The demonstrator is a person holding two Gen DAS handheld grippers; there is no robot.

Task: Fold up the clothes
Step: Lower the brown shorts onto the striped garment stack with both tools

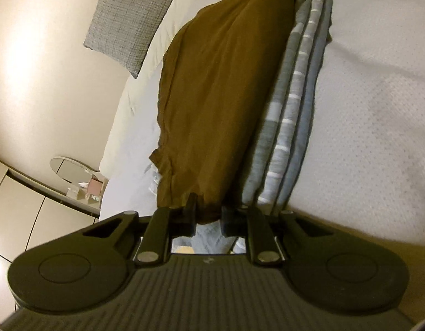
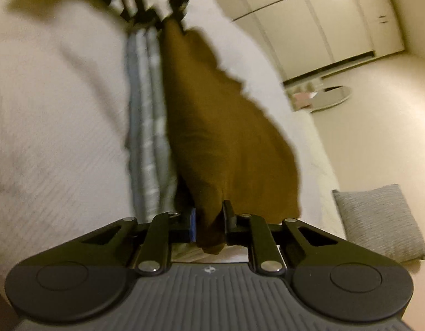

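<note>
I have the brown garment (image 1: 223,88) stretched down frame centre between my left gripper (image 1: 208,216) and right gripper (image 2: 209,224), each clamped on an end, beside striped cloth (image 1: 292,104) above the bed (image 1: 378,110). It looks light and limp; corners grip best.

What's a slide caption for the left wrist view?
Left gripper clamps one end of a brown garment stretched above the bed, beside striped blue fabric.
</note>
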